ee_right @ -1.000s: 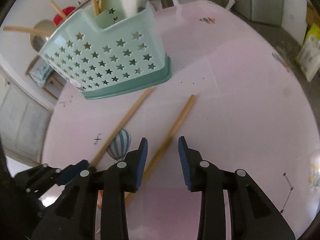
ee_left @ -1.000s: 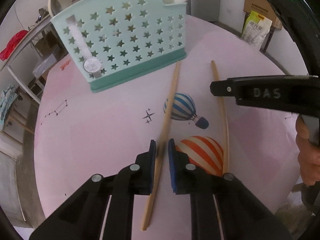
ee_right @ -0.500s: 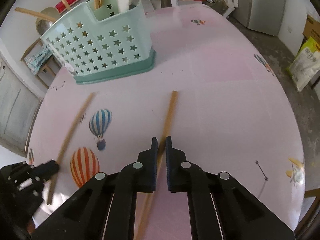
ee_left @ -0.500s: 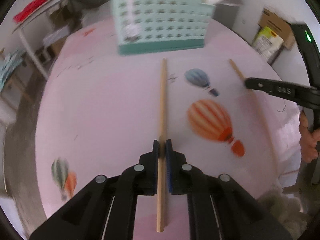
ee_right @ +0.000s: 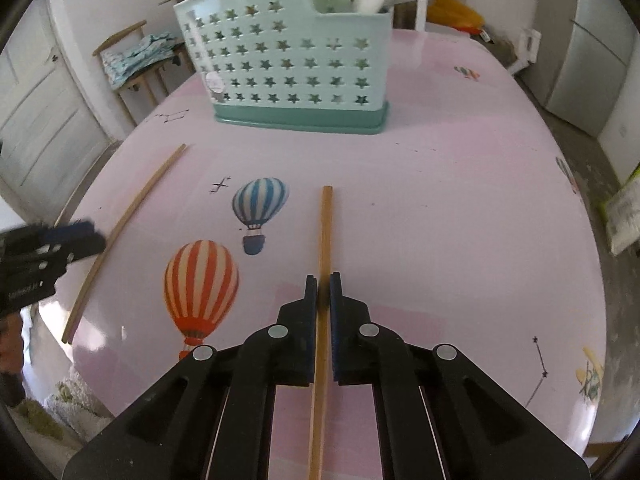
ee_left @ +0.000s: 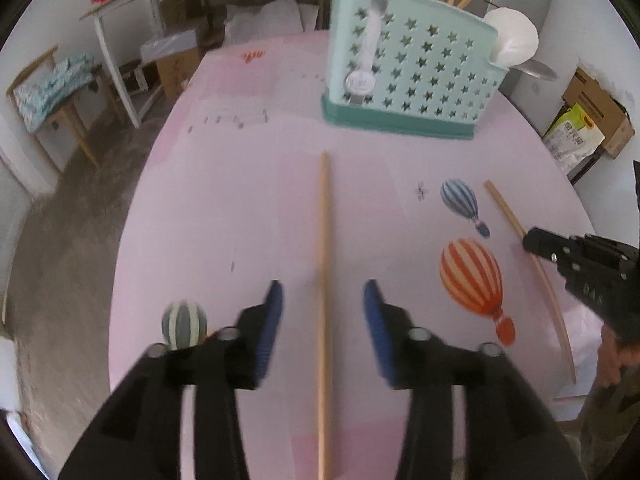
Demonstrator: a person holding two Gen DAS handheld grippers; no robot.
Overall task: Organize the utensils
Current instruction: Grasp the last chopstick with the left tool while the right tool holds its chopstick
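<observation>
Chopsticks lie apart on the pink worktop (ee_right: pixel 440 200), short of the teal caddy (ee_right: pixel 288 64). The right hand-held gripper (ee_right: pixel 323 292) clamps one chopstick (ee_right: pixel 325 232) mid-length, probably for balanced lifting. The left hand-held gripper (ee_left: pixel 323 308) straddles the other chopstick (ee_left: pixel 323 240), released.

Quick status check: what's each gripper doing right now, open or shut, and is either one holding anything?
Left gripper: open, holding nothing; one chopstick lies loose between its fingers.
Right gripper: shut on the other chopstick.

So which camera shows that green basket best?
The right wrist view: the basket faces it squarely, its whole starred front sharp from rim to base. The left wrist view shows it turned at an angle and slightly blurred, though still complete.
</observation>
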